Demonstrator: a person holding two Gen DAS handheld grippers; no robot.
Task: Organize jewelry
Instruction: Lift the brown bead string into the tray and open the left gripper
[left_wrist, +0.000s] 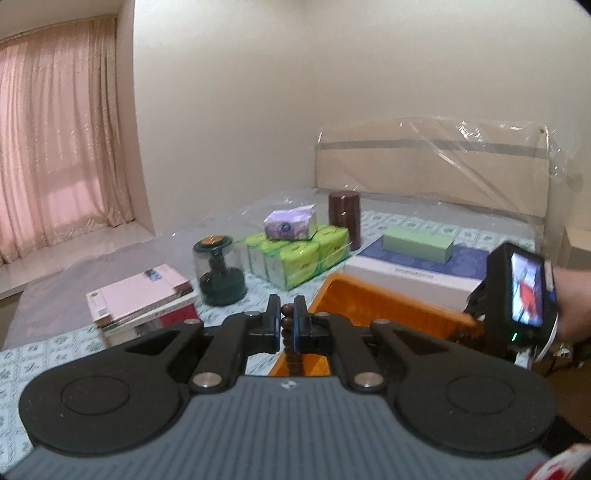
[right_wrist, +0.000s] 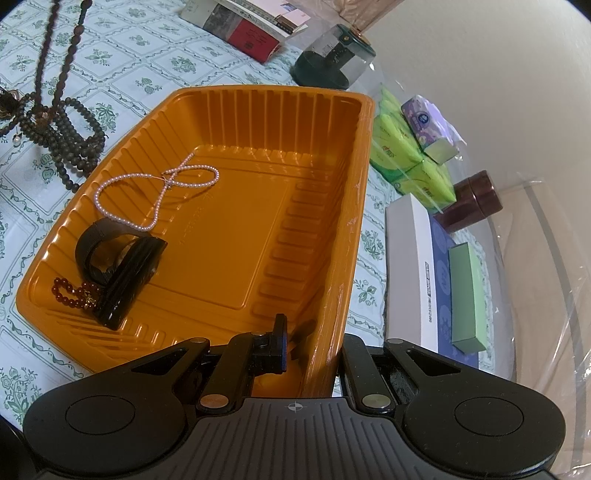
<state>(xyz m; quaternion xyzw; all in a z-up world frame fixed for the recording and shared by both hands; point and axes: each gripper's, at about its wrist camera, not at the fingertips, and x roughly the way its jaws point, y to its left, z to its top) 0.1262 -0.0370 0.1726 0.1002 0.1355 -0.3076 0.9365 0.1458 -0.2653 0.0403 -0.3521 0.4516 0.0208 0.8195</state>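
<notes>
Round brown wooden beads (left_wrist: 287, 334), ribbed glossy orange tray (right_wrist: 258, 110)

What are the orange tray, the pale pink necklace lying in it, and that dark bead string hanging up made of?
Orange tray: looks like thin moulded plastic, glossy, with ribbed walls.
Pink necklace: small round beads with a pearly sheen, possibly imitation pearl; I cannot tell which.
Dark bead string: matt brown round beads, probably wood or seed.

A stack of books (left_wrist: 142, 295) lies beside a dark green jar (left_wrist: 219, 271). Green tissue packs (left_wrist: 295, 258) carry a purple pack (left_wrist: 290, 223), with a brown canister (left_wrist: 344, 218) behind.
</notes>
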